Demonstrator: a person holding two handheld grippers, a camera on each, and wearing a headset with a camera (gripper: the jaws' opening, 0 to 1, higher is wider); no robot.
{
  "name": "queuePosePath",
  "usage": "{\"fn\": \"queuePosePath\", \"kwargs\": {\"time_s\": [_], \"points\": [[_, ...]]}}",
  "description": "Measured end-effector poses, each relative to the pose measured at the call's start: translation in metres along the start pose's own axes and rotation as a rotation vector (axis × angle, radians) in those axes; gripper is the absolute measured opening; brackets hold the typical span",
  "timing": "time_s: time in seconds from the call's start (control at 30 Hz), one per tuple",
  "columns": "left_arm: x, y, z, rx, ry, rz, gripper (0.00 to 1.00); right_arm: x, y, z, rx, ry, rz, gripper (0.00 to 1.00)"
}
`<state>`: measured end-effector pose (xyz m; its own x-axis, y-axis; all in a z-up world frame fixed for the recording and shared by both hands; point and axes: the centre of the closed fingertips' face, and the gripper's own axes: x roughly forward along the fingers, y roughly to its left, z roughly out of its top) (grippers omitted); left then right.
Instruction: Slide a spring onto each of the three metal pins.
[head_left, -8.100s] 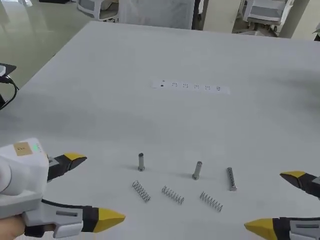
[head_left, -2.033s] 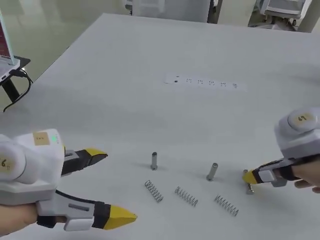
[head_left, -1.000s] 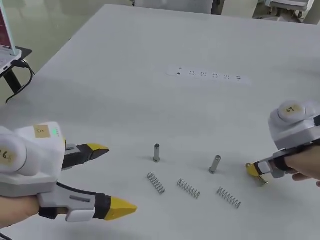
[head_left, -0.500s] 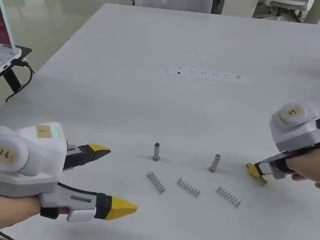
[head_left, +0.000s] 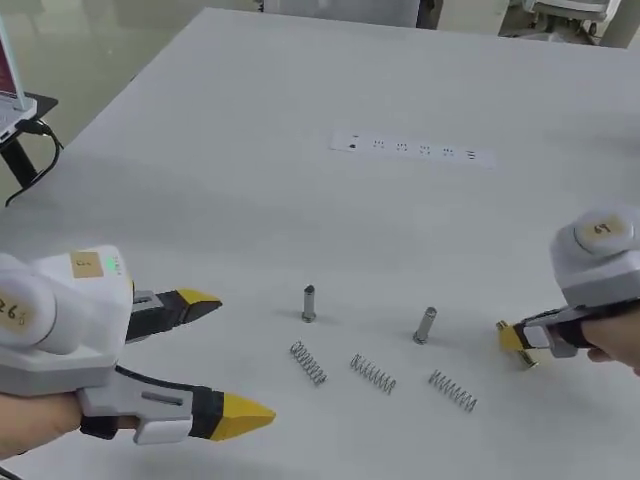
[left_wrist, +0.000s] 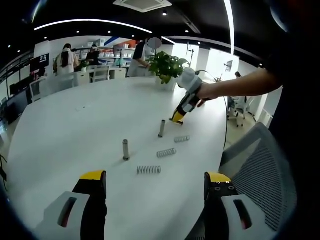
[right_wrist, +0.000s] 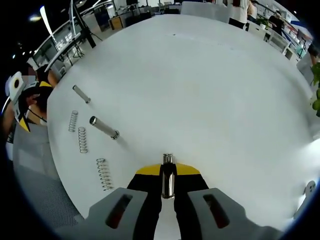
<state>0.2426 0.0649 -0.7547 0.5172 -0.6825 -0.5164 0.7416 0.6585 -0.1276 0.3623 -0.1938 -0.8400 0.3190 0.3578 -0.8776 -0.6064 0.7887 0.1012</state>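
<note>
Two metal pins stand on the white table, one (head_left: 308, 303) on the left and one (head_left: 425, 325) in the middle. The third pin (right_wrist: 168, 179) is clamped between the jaws of my right gripper (head_left: 515, 340), low over the table at the right. Three springs lie in a row in front of the pins: left (head_left: 308, 362), middle (head_left: 373, 373), right (head_left: 452, 391). My left gripper (head_left: 225, 357) hovers at the lower left, open and holding nothing, a hand's width from the left spring. In the left gripper view, pins (left_wrist: 125, 149) and springs (left_wrist: 148, 170) lie ahead of its jaws.
A flush socket strip (head_left: 412, 150) is set into the table further back. The table's near edge runs just below the springs. Beyond the far edge are office chairs, and a laptop stand (head_left: 18, 110) is at the left. People stand in the background of the left gripper view.
My right gripper has come in from the lower right to the rightmost pin and shut on it. The left gripper has stayed open at the lower left. The other pins and the springs are unmoved.
</note>
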Motion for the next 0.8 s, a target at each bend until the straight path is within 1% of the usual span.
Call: {"fn": "queuePosePath", "kwargs": {"time_s": [0.27, 0.47, 0.6, 0.63, 0.7, 0.73, 0.8], "points": [[-0.001, -0.001, 0.0, 0.002, 0.002, 0.001, 0.76, -0.007, -0.002, 0.0, -0.001, -0.052, -0.016, 0.05], [-0.001, -0.003, 0.002, 0.006, -0.002, -0.002, 0.76, -0.012, -0.001, 0.002, -0.015, -0.109, -0.029, 0.05], [-0.001, -0.003, 0.002, 0.008, -0.002, -0.003, 0.76, -0.013, -0.001, 0.002, -0.022, -0.128, -0.03, 0.05], [-0.001, -0.003, 0.001, 0.009, -0.001, -0.003, 0.76, -0.014, -0.001, 0.002, -0.019, -0.129, -0.029, 0.05], [-0.001, -0.003, 0.001, 0.009, 0.0, -0.002, 0.76, -0.015, -0.002, 0.003, 0.0, -0.147, -0.026, 0.05], [-0.001, -0.003, 0.001, 0.009, -0.003, -0.004, 0.76, -0.017, -0.002, 0.005, -0.002, -0.159, -0.024, 0.05], [-0.002, -0.004, 0.003, 0.01, -0.007, -0.005, 0.76, -0.017, -0.003, 0.006, -0.004, -0.164, -0.03, 0.05]]}}
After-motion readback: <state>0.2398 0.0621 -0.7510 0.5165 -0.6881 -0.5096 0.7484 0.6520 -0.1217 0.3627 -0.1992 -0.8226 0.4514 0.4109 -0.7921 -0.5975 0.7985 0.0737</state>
